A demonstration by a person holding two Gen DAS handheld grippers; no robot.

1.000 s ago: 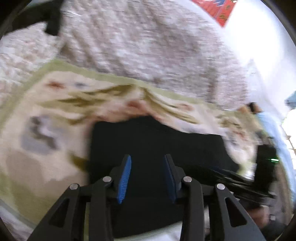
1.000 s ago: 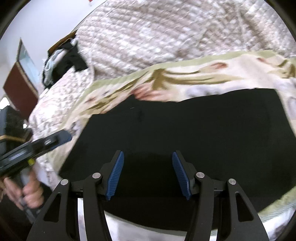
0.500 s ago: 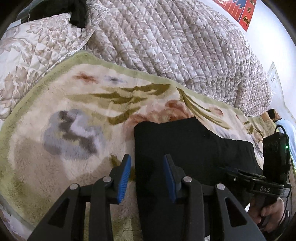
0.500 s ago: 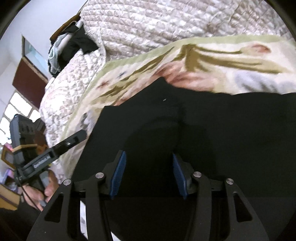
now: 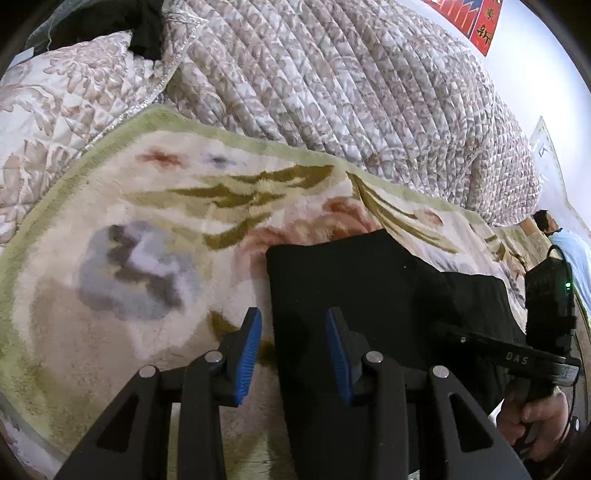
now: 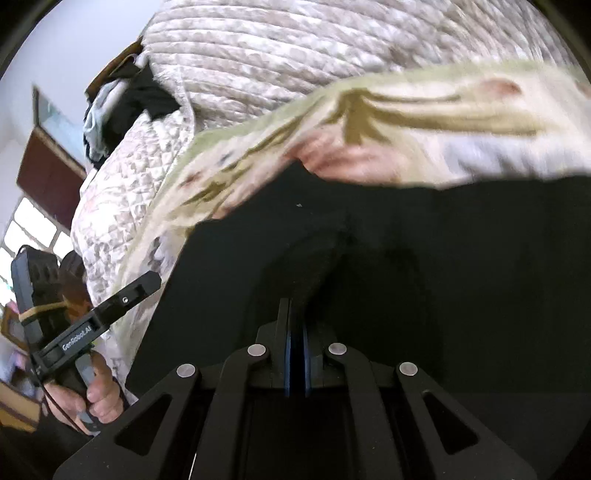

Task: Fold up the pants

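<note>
Black pants (image 5: 373,288) lie flat on a floral blanket (image 5: 122,229) on the bed. My left gripper (image 5: 292,334) stands open low over the pants' left edge, which runs between the blue pads (image 5: 246,350) without being pressed. In the right wrist view the pants (image 6: 461,240) fill the lower frame. My right gripper (image 6: 295,314) is shut on the pants, with a small ridge of black cloth bunched up at its tips. The right gripper (image 5: 465,338) also shows in the left wrist view, reaching in from the right. The left gripper (image 6: 142,286) shows in the right wrist view, at the left.
A quilted bedspread (image 5: 351,92) rises behind the blanket, with dark clothes (image 5: 110,22) piled at its far left. A hand (image 5: 535,417) holds the right gripper's handle. Another person (image 5: 565,251) is at the far right edge. A red poster (image 5: 476,18) hangs on the wall.
The right gripper's jaws closed from wide open onto the black cloth and it sank closer to the pants. The left gripper swung left to the pants' edge in the first half second, then held still, open.
</note>
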